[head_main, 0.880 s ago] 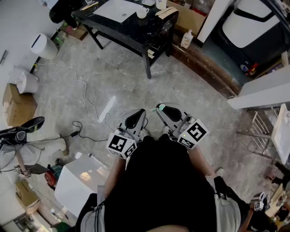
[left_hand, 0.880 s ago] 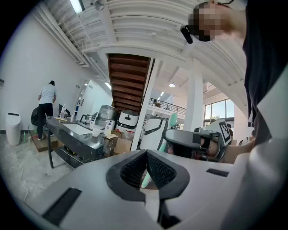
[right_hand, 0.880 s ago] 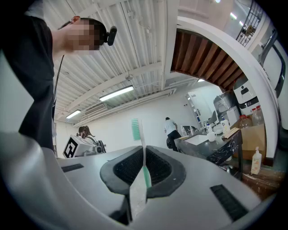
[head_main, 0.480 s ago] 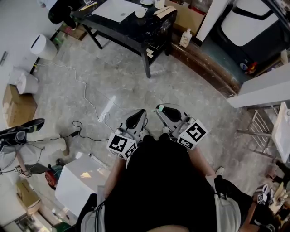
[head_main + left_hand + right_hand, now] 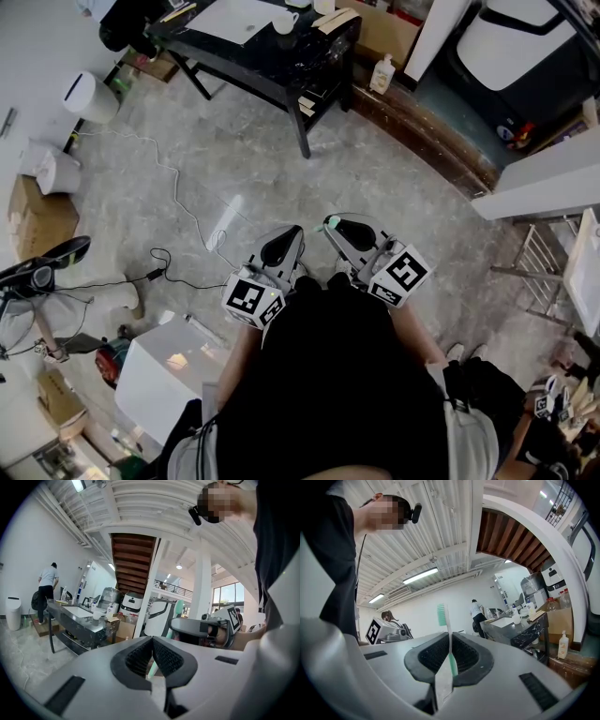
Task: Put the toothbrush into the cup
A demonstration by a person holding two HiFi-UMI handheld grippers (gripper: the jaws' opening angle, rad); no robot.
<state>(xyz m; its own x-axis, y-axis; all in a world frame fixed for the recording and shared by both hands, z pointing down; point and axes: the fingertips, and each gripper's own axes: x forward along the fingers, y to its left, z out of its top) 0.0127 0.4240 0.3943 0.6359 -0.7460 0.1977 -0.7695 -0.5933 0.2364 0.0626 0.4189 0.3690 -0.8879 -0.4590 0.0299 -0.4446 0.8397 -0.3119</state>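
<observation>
Right gripper (image 5: 450, 641): jaws clamped on the toothbrush (image 5: 450, 637), handle pinched between the ribbed pads, green bristle head standing up clear above them. Left gripper (image 5: 153, 644): jaws together, nothing between them.

Head view: both grippers were held close in front of the person's body, side by side and just apart, over the marble floor (image 5: 281, 159). The toothbrush's green tip poked out at the far end of the right gripper. A white cable (image 5: 178, 192) trailed across the floor to the left.

The black table (image 5: 253, 58) stood far off at the top of the scene with a white cup (image 5: 284, 21) on it, probably the target. Cup and toothbrush were well apart.

Change over the last second: very little at the tongs. Both grippers kept the same place and the same hold; the brush did not slip. The table and cup slid slightly up and left in the head view, and a shoe (image 5: 469, 354) came into sight near right, so the person seemed to be shifting or stepping, not reaching.

Judgement: pickup done, carry barely begun. The whole approach to the table remained, then the brush had to be tipped and lowered into the cup
</observation>
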